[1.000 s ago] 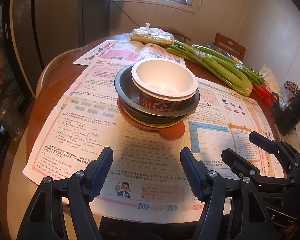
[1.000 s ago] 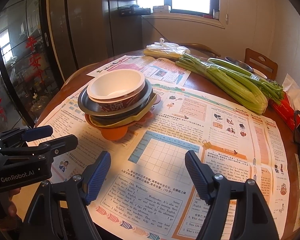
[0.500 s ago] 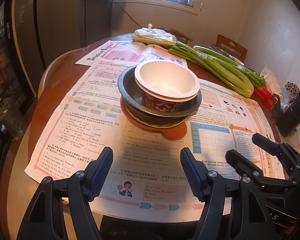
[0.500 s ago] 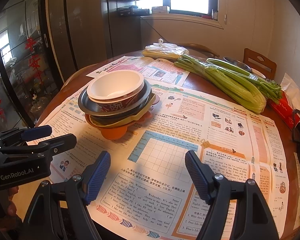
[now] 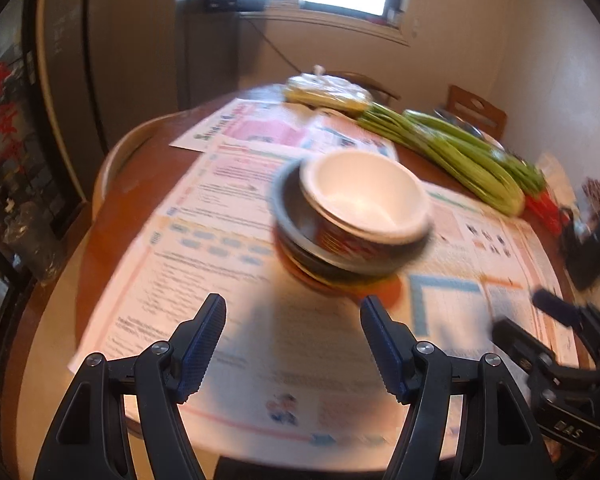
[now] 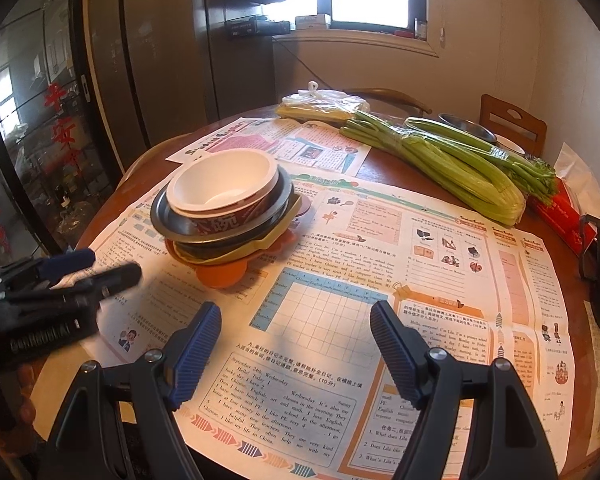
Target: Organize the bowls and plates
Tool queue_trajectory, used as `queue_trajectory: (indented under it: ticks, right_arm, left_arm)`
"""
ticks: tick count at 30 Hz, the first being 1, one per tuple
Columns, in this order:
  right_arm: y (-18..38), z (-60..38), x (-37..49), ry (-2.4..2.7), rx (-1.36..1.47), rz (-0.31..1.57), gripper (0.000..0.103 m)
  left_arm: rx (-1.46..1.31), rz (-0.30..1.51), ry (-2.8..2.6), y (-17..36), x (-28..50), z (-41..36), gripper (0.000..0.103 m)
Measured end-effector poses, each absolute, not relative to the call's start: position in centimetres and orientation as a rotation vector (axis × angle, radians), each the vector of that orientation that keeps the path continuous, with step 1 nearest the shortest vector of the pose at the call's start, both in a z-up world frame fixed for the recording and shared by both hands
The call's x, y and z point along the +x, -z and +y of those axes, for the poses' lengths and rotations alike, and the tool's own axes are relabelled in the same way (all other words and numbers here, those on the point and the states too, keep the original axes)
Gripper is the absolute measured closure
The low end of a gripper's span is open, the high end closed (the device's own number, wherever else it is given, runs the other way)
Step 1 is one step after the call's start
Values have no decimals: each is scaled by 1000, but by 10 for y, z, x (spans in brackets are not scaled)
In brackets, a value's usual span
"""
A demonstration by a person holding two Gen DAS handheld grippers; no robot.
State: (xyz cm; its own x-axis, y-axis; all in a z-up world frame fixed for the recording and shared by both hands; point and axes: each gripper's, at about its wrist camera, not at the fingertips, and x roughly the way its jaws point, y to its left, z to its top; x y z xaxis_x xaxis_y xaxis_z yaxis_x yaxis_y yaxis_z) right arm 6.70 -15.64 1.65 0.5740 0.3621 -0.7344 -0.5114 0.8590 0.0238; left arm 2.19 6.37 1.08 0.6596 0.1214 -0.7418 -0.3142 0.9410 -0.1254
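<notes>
the stack of bowls and plates sits on newspaper sheets on the round table, a white bowl on top. the left gripper and right gripper hover short of it, fingers spread and empty.

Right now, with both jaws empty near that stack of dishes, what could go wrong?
The white bowl sits off-centre in the grey plate, so a sideways nudge may tip it.
The stack rests on loose newspaper; dragging could slide everything.
The left gripper and right gripper are close together and might collide.
</notes>
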Motion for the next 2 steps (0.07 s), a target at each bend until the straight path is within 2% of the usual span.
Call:
queue_trajectory:
  ticks: [2]
  right_arm:
    - [-17, -159, 71, -505, -195, 815, 26]
  left_arm:
    - [-269, 808, -290, -14, 28, 88, 32]
